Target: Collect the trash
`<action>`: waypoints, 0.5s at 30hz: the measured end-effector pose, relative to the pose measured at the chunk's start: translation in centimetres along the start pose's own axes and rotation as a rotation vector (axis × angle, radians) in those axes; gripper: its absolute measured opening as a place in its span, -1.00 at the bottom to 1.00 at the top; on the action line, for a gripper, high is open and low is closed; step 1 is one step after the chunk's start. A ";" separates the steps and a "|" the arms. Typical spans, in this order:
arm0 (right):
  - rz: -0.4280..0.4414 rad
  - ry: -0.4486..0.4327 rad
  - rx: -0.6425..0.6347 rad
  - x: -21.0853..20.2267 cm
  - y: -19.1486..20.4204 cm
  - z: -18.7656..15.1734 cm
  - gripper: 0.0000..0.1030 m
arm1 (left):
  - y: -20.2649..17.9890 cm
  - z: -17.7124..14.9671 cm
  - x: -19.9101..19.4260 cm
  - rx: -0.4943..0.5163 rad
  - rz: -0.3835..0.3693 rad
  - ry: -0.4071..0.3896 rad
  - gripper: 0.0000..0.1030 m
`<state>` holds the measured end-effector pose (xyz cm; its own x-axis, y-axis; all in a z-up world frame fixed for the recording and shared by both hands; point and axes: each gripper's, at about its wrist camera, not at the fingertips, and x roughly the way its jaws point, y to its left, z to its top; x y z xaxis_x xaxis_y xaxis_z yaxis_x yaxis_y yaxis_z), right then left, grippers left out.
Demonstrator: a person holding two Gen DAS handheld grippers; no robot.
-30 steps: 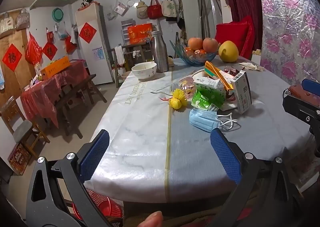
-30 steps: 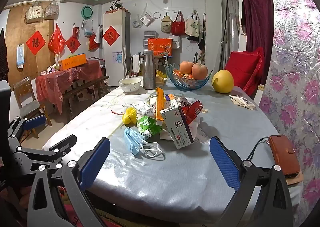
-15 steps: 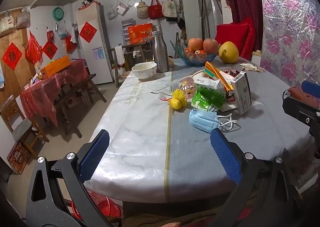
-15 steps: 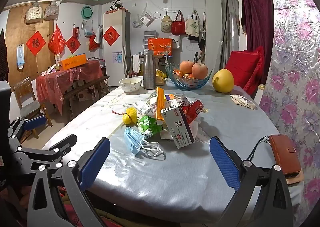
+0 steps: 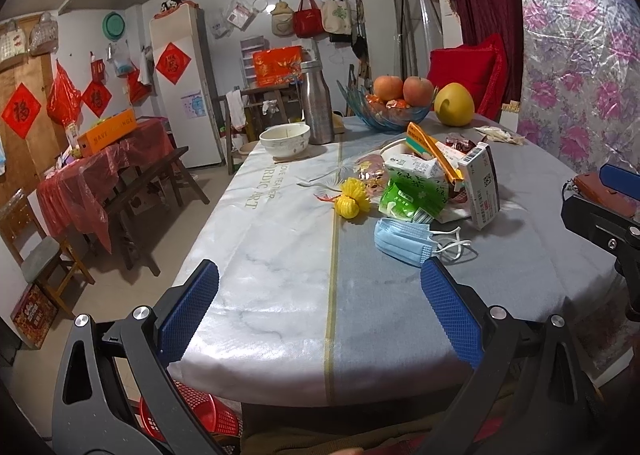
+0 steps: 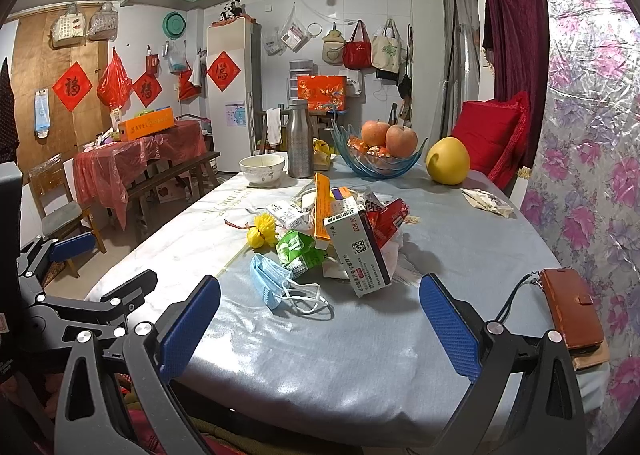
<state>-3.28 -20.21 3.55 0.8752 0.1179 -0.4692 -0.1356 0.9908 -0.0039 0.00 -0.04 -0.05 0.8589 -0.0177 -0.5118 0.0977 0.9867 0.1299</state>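
- Left gripper [image 5: 318, 313] hovers wide open and empty over the bench [image 5: 280, 255].
- Right gripper [image 6: 320, 319] is likewise spread, empty.
- Blue face mask [image 6: 269, 281] lies just beside the green wrapper [image 6: 300, 251].

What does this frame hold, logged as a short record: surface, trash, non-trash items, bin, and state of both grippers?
surface: table with grey-and-white cloth
trash: blue pleated face mask, crumpled green packet, white cardboard box with barcode, yellow foam fruit net, piled mid-table
non-trash: blue glass fruit bowl, brown leather wallet
bin: red mesh basket under the near table edge
left gripper: jaws open, empty
right gripper: jaws open, empty
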 end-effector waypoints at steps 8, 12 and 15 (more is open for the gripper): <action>0.000 0.000 0.002 0.0 0.0 0.0 0.89 | -0.3 0.0 0.1 0.005 0.003 0.002 0.88; 0.002 0.001 0.002 0.0 0.0 0.0 0.89 | -0.2 0.0 0.1 0.002 0.009 0.001 0.88; 0.001 0.001 0.002 0.0 -0.1 0.0 0.89 | 0.0 0.0 0.0 -0.005 0.013 0.000 0.88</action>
<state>-3.23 -20.27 3.53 0.8745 0.1190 -0.4701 -0.1358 0.9907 -0.0018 0.01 -0.05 -0.09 0.8601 -0.0048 -0.5101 0.0841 0.9876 0.1325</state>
